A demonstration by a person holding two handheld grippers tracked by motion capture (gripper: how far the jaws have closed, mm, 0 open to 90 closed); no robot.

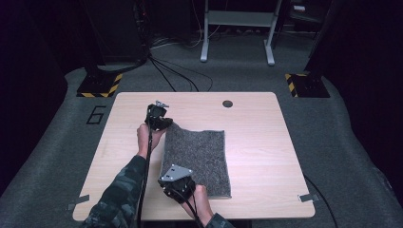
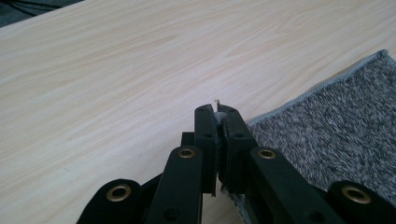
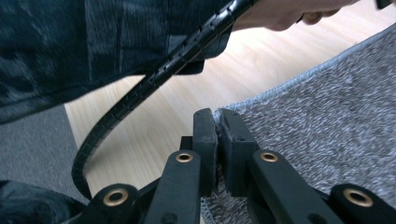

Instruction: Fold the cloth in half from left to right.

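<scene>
Bright, evenly lit table (image 1: 256, 123) amid dark surroundings; soft, slightly blurred close-ups.

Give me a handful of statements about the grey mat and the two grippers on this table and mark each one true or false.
1. The left gripper has its jaws closed on a corner of the grey mat. True.
2. The right gripper hangs open above the middle of the mat. False: its jaws are shut on the mat's edge at a near corner.
3. The mat lies on a light wooden table. True.
4. The mat is folded in half. False: it lies spread in a single layer, with only the left-held corner slightly raised.
5. A round dark spot sits near the table's far edge. True.
</scene>
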